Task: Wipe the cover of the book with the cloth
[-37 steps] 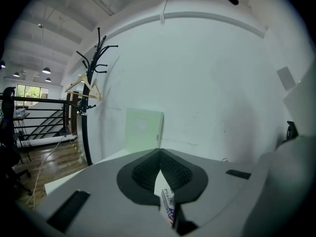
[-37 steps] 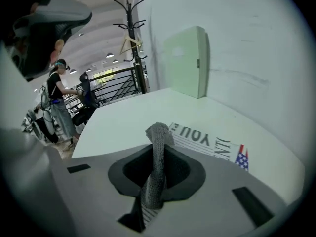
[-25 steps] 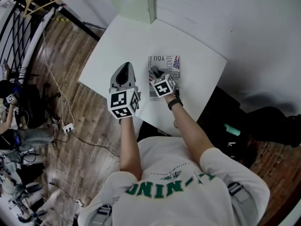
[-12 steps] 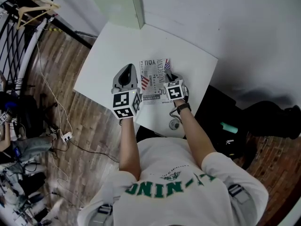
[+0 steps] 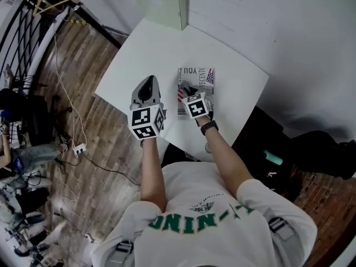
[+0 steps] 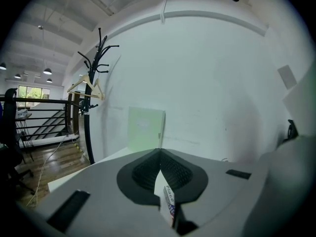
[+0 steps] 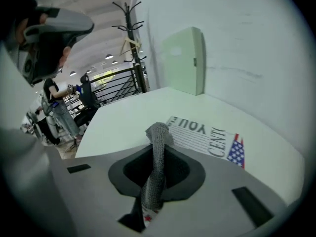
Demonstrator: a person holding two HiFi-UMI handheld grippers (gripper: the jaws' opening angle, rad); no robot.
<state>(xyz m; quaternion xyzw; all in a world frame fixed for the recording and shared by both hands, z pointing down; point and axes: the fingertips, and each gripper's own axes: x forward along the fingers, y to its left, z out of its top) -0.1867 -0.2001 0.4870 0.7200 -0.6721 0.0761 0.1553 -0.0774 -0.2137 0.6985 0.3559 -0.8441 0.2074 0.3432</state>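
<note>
A book (image 5: 196, 78) with a printed newspaper-style cover and a flag lies flat on the white table (image 5: 139, 54), near its front edge. My right gripper (image 5: 188, 91) rests over the book's near half, shut on a grey knitted cloth (image 7: 159, 138). The cloth sticks up between the jaws, and the cover (image 7: 207, 135) lies just ahead of it. My left gripper (image 5: 148, 80) hovers to the left of the book, apart from it. Its jaws are shut with nothing between them, and the left gripper (image 6: 160, 152) points at the wall.
A pale green box (image 5: 158, 1) stands at the table's far edge against the white wall. The table's left and near edges drop to a wooden floor (image 5: 83, 166) with cables. A coat stand (image 6: 91, 98) rises left of the table.
My right gripper swept with the cloth to the book's right edge and has come back toward its middle. The left gripper has stayed beside the book.
</note>
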